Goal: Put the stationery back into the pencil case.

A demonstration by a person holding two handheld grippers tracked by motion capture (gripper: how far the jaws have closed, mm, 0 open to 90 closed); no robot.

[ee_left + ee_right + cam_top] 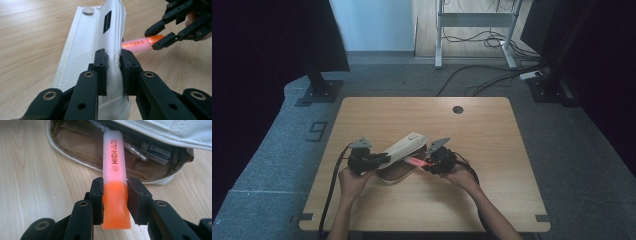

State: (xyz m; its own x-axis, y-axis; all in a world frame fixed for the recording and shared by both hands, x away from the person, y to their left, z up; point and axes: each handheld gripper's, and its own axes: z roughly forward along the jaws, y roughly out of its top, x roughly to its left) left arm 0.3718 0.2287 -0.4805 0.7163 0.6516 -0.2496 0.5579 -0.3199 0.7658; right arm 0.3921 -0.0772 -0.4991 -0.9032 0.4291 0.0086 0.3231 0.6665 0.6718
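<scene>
A white canvas pencil case (pixel 404 146) lies on the wooden table (pixel 492 130), its flap (pixel 92 42) lifted. My left gripper (pixel 113 67) is shut on the flap's edge and holds it up. My right gripper (pixel 115 195) is shut on an orange highlighter (pixel 115 177) with a translucent body, gripped at its orange end. The highlighter (pixel 415 161) points into the open case, whose tan inside (pixel 82 150) holds a pen and an eraser (pixel 158 153). In the left gripper view the highlighter (pixel 136 44) and the right gripper (pixel 160 37) sit just right of the flap.
A round cable hole (pixel 457 109) is near the table's far edge. Beyond the table are a dark monitor stand (pixel 319 87), a desk frame (pixel 474 30) and floor cables. Bare wood lies all around the case.
</scene>
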